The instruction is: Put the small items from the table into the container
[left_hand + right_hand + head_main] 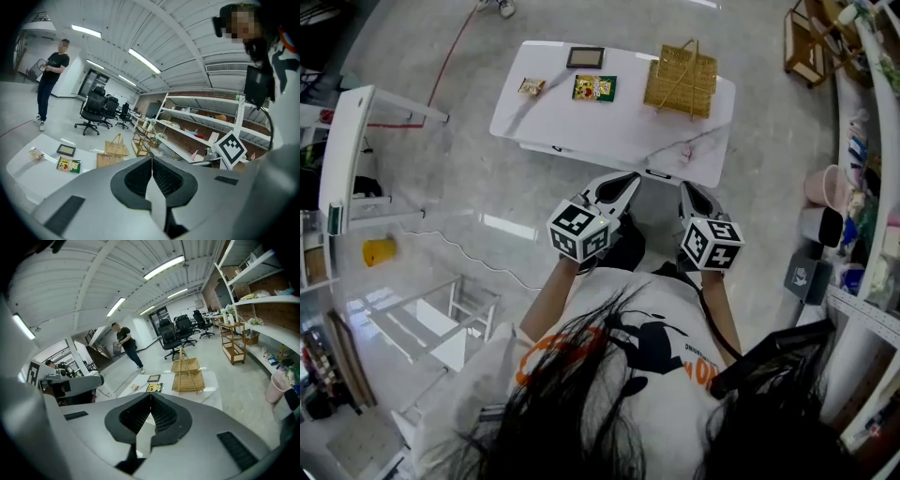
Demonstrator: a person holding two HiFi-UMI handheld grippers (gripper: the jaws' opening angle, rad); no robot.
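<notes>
Left tool (151, 161) and right tool (150, 397) are pressed together, empty; unless spread, the green packet (594, 88) could be knocked off the bench (553, 117).

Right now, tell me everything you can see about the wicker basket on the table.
The wicker basket is tan, woven and roughly rectangular, with a thin looped handle standing up across its middle. In the right gripper view it looks like two woven sections, one on either side of that handle. It stands upright at the right end of the white table, resting on the tabletop alone. Nothing shows inside it.
</notes>
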